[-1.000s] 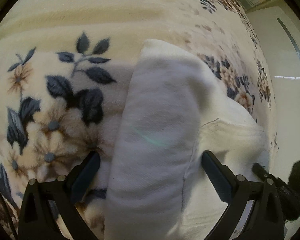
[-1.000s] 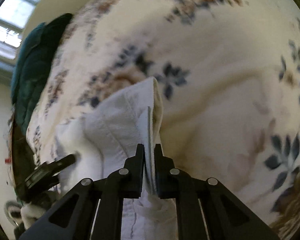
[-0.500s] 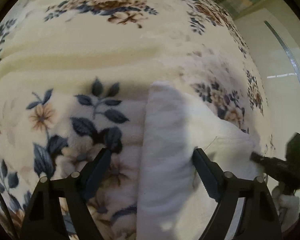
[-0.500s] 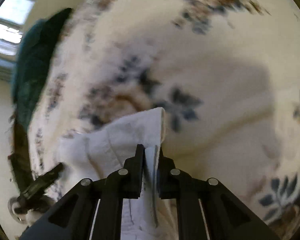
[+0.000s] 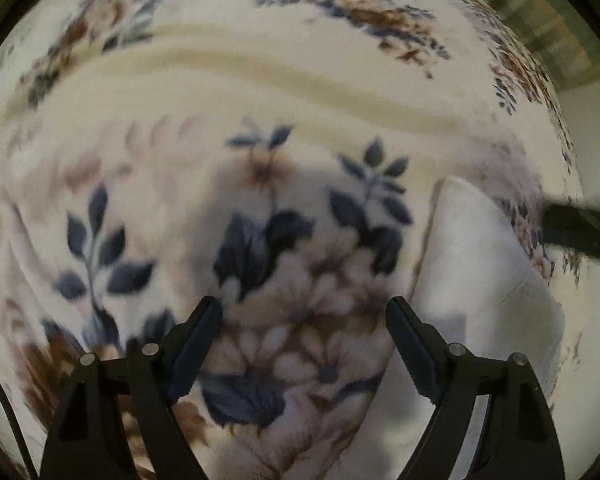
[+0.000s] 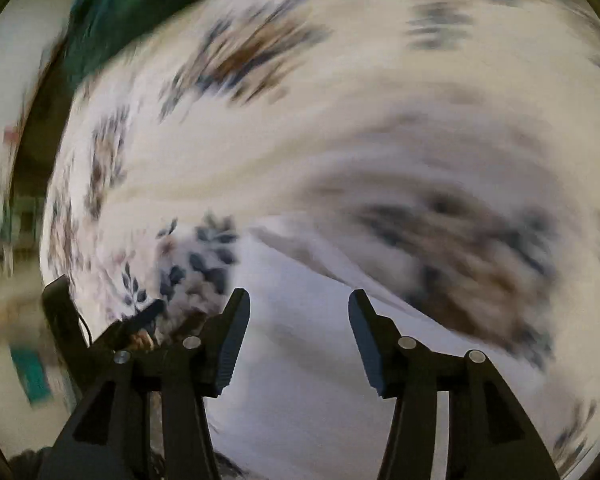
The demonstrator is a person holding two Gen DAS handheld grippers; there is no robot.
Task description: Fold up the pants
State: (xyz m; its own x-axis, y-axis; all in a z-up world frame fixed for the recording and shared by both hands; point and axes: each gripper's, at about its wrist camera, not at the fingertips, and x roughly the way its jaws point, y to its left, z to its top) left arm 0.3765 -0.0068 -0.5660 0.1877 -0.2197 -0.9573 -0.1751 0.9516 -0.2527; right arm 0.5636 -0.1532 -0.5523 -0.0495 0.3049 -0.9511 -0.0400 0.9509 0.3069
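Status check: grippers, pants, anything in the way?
Left gripper open, over floral blanket. Right gripper open above white pants. Pants lie on blanket. Nothing blocking.

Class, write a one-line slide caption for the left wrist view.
Open left gripper hovers over the floral blanket, with the folded white pants lying to its right.

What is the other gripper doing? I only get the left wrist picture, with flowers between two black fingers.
Observer: The right gripper is open, with nothing between its fingers.
Operator: Where are the pants?
Observer: In the right wrist view the white pants lie on the floral blanket, right under that open gripper.
Operator: Anything else on the bed?
Observer: A dark green cloth sits at the blanket's far edge, too blurred to identify.
Operator: Can you see my gripper from there?
Observer: Yes, the left gripper shows at that picture's lower left.
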